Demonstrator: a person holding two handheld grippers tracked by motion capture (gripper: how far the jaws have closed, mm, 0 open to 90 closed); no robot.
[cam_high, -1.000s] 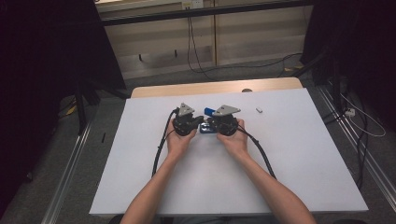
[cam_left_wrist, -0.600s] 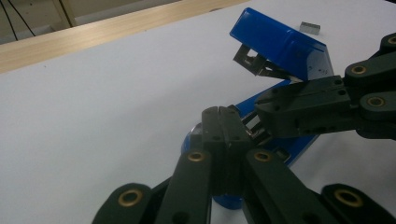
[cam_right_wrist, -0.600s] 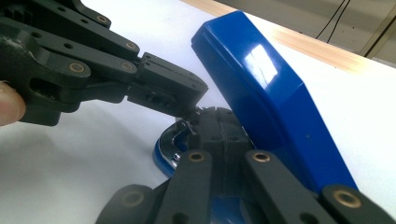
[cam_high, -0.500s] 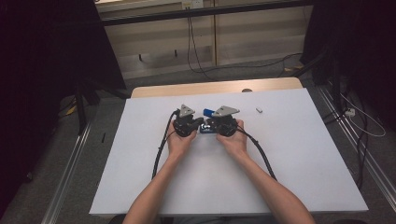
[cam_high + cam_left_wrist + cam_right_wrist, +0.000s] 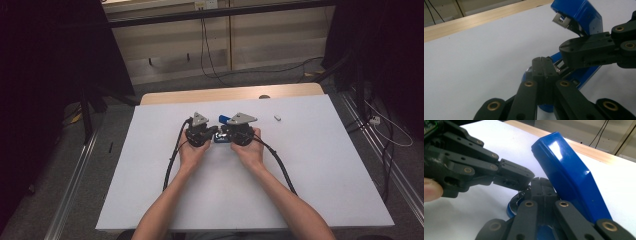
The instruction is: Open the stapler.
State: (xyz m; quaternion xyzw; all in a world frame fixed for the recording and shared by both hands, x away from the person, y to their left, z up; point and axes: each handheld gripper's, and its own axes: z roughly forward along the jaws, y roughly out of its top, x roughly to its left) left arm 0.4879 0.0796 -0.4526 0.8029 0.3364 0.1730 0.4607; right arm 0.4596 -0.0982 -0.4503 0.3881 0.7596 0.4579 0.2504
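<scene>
Nothing has shifted over the last second: both claws, left (image 5: 543,65) and right (image 5: 541,185), stay shut at the blue stapler's (image 5: 584,17) open hinge. Neither visibly grips anything, so the work looks paused, lid still up

Blue stapler (image 5: 584,22), glossy plastic, lying on the white bench (image 5: 325,165) between the two tools. Hinged wide open: top arm tilted steeply upward, metal staple channel (image 5: 560,20) showing at its raised end. Round-ended base flat on the bench, right at both tools' tips.
</scene>
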